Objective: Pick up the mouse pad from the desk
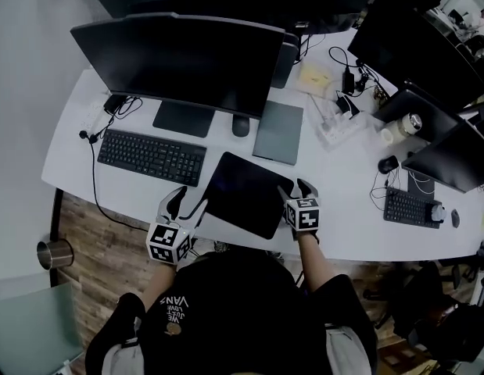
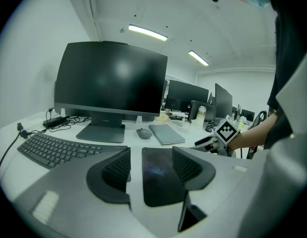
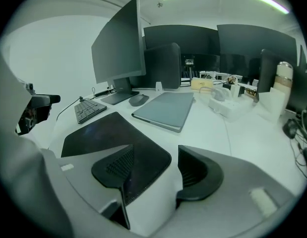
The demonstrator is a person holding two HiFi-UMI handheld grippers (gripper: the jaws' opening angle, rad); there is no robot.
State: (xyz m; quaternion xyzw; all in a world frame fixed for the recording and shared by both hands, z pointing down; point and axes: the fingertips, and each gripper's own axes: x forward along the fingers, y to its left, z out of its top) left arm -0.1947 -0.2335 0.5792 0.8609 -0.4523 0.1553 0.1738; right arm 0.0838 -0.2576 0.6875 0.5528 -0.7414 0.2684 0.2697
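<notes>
The black mouse pad lies flat and slightly askew on the white desk, near its front edge. My left gripper stands open at the pad's left edge; in the left gripper view the mouse pad shows between the spread jaws of the left gripper, which do not press on it. My right gripper is open at the pad's right corner. In the right gripper view the right gripper has its left jaw over the mouse pad and its right jaw over bare desk.
Behind the pad are a black keyboard, a large monitor, a dark mouse and a closed grey laptop. A white power strip, cables, a second keyboard and more monitors fill the right.
</notes>
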